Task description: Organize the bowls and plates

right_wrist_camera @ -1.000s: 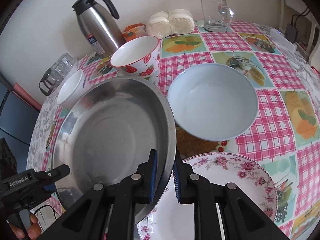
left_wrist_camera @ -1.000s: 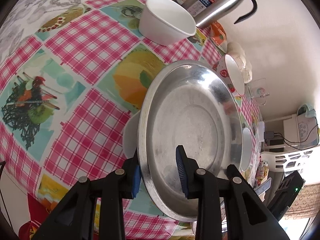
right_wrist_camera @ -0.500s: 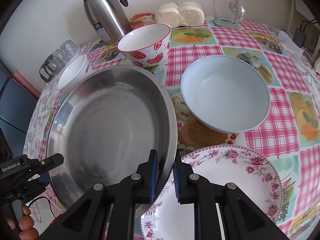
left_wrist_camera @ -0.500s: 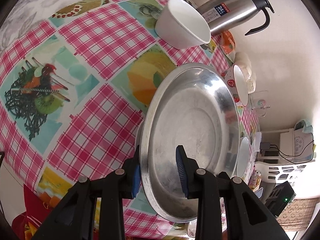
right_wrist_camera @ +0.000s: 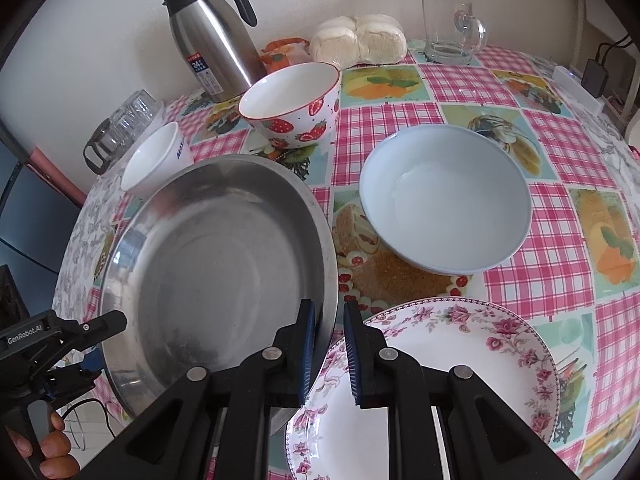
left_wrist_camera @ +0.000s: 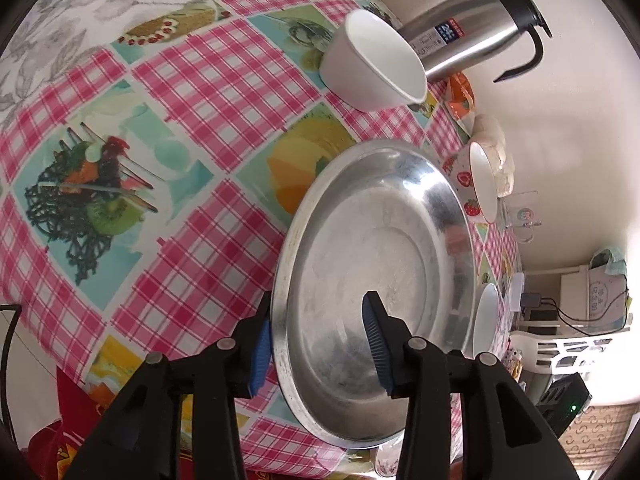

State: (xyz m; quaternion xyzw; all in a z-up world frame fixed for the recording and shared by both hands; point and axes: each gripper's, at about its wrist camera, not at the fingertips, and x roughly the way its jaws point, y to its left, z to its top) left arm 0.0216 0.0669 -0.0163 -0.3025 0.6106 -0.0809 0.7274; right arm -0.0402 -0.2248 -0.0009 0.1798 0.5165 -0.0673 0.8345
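A large steel plate (left_wrist_camera: 372,280) (right_wrist_camera: 224,264) is held off the table by both grippers. My left gripper (left_wrist_camera: 318,346) straddles its near rim, one pad under and one inside, and also shows in the right wrist view (right_wrist_camera: 76,344). My right gripper (right_wrist_camera: 329,350) is shut on the plate's opposite rim. A floral plate (right_wrist_camera: 460,376) lies under the right gripper. A pale blue bowl (right_wrist_camera: 446,200), a strawberry bowl (right_wrist_camera: 292,104) (left_wrist_camera: 478,184) and a small white bowl (right_wrist_camera: 154,160) (left_wrist_camera: 372,68) stand on the checked tablecloth.
A steel thermos (right_wrist_camera: 212,36) (left_wrist_camera: 476,44), buns (right_wrist_camera: 358,40), a glass mug (right_wrist_camera: 452,28) and a glass jug (right_wrist_camera: 120,128) stand along the back by the wall. The table edge (left_wrist_camera: 80,376) drops off at the near left.
The steel plate, held by both grippers, has shifted slightly towards the near left of the table and tilted; both grips are unchanged.
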